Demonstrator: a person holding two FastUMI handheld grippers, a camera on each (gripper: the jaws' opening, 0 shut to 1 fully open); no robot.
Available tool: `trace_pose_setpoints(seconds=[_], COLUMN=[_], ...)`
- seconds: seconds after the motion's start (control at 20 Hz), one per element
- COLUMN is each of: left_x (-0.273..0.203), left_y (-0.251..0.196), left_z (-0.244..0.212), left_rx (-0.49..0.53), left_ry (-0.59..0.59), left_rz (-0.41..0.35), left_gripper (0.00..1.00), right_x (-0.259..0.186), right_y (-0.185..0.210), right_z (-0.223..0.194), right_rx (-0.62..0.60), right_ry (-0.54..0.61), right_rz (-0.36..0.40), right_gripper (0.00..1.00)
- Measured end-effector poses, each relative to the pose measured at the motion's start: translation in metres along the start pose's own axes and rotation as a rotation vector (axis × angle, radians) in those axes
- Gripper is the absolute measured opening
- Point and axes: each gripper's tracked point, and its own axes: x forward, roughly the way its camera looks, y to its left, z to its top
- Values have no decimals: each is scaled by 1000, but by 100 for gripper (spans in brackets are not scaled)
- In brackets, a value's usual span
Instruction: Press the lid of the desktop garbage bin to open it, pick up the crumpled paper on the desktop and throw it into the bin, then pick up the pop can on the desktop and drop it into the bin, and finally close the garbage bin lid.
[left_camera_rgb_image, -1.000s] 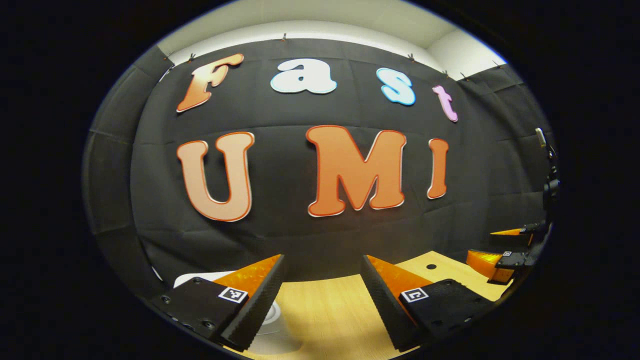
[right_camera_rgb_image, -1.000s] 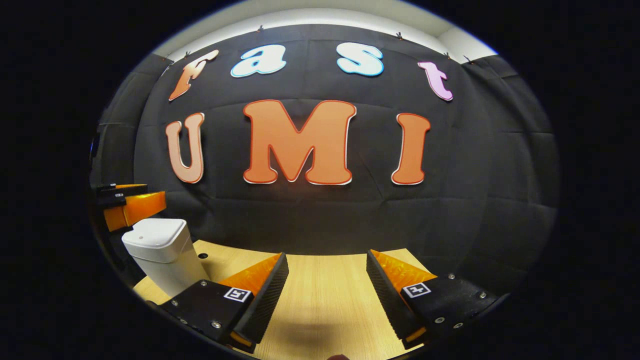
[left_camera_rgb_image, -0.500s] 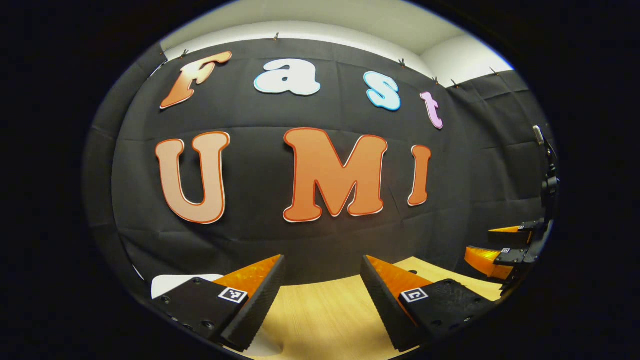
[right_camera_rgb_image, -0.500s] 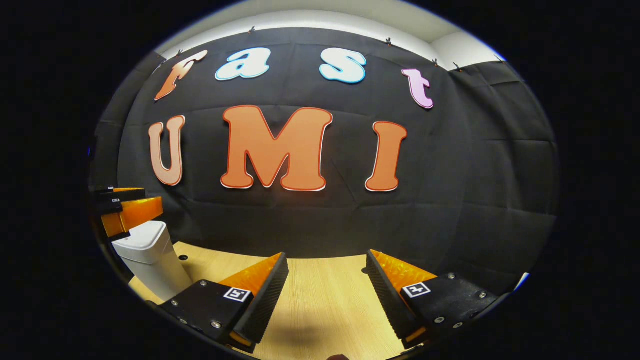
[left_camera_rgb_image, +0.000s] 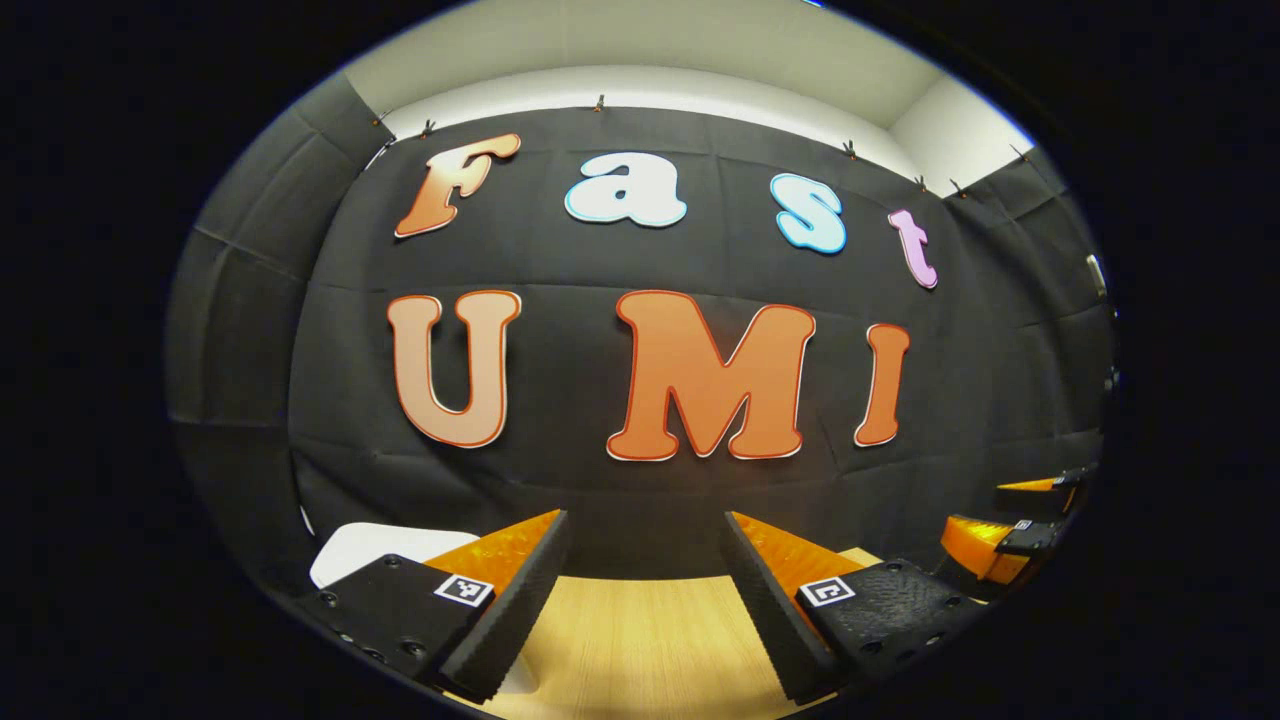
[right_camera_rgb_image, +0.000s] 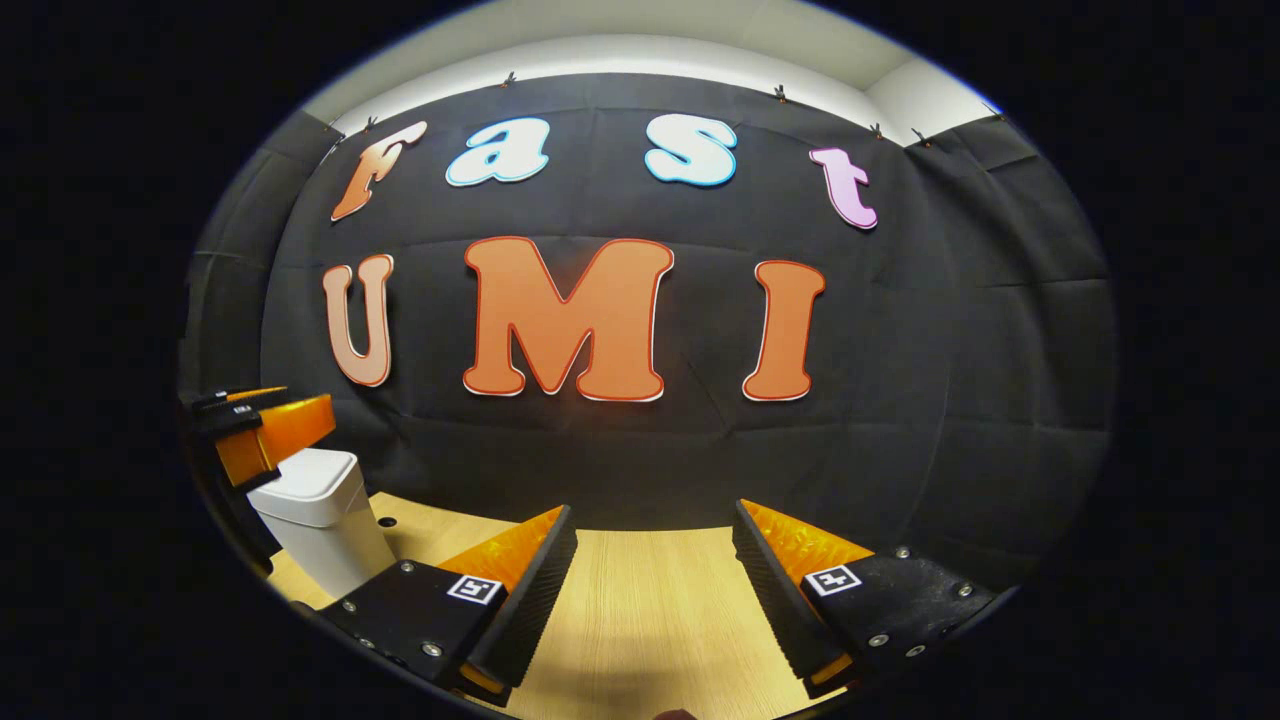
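Two grippers are in play, each held above one wooden desktop (right_camera_rgb_image: 640, 610) that runs back to the black cloth wall (right_camera_rgb_image: 960, 400); the left gripper (left_camera_rgb_image: 645, 545), seen along its own two fingers in the left gripper view, stands wide open, a broad stretch of bare desktop showing between the fingers, and nothing lies between them; the right gripper (right_camera_rgb_image: 652, 540), seen the same way in the right gripper view, is spread just as wide and also grips nothing.

One garbage bin (right_camera_rgb_image: 318, 515) stands upright on the desktop at the left of the right gripper view, a white, squarish tub with its single lid (right_camera_rgb_image: 312, 472) lying flat and closed on top; the left gripper appears there too, at the far left edge, hovering just above and behind the bin's lid, though whether it touches the lid cannot be told; in the left gripper view one white patch of the bin's top (left_camera_rgb_image: 372, 545) peeks out behind the gripper's left finger, so the bin sits low and to the left of that gripper.

The right gripper shows again at the right edge of the left gripper view, well apart from the bin, its two fingers parted.

One small dark hole (right_camera_rgb_image: 386, 522) marks the desktop just beside the bin.
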Motion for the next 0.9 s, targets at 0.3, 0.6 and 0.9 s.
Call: trace_pose_setpoints(seconds=[0.3, 0.6, 0.9], left_x=[-16, -14, -8], left_y=[-10, -16, -14], left_z=[-12, -18, -13], left_rx=[27, 28, 41], left_ry=[4, 18, 8], left_rz=[47, 52, 47], left_gripper=[95, 99, 99], right_x=[0, 1, 5], right_y=[-1, 2, 2], right_z=[-8, -13, -14], right_rx=[22, 30, 25], right_ry=[-9, -6, -4], right_rz=[21, 39, 37], right_gripper=[94, 94, 94])
